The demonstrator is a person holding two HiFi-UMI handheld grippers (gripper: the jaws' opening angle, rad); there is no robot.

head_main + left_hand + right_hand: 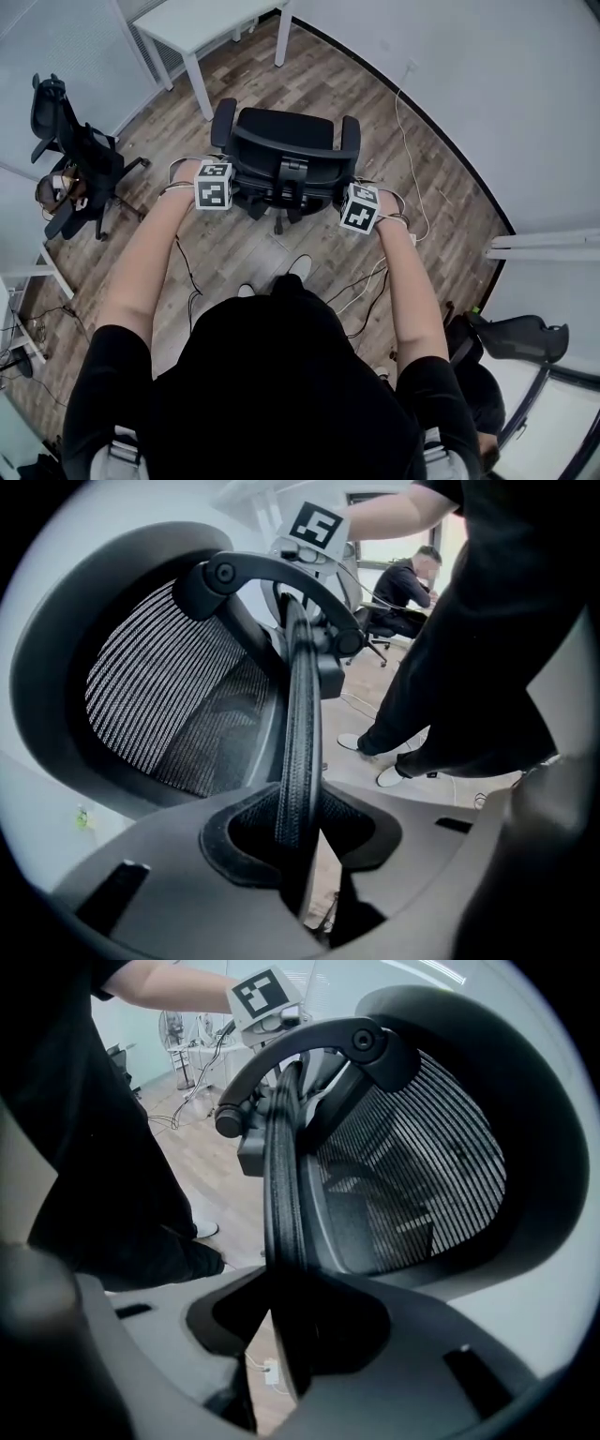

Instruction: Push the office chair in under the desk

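The black office chair (281, 141) stands on the wood floor with its seat toward the white desk (202, 19) at the upper left, a short gap between them. My left gripper (232, 184) holds the left edge of its backrest and my right gripper (343, 201) the right edge. In the left gripper view the backrest rim (302, 714) runs down between the jaws of the left gripper (300, 827), with mesh (159, 696) to the left. In the right gripper view the rim (281, 1194) sits between the jaws of the right gripper (291, 1321).
A second black chair (70, 155) stands at the left and another dark chair (520, 337) at the lower right. Cables (412, 159) trail over the floor along the curved white wall. My shoes (300, 267) are just behind the chair. A seated person (408, 578) is far off.
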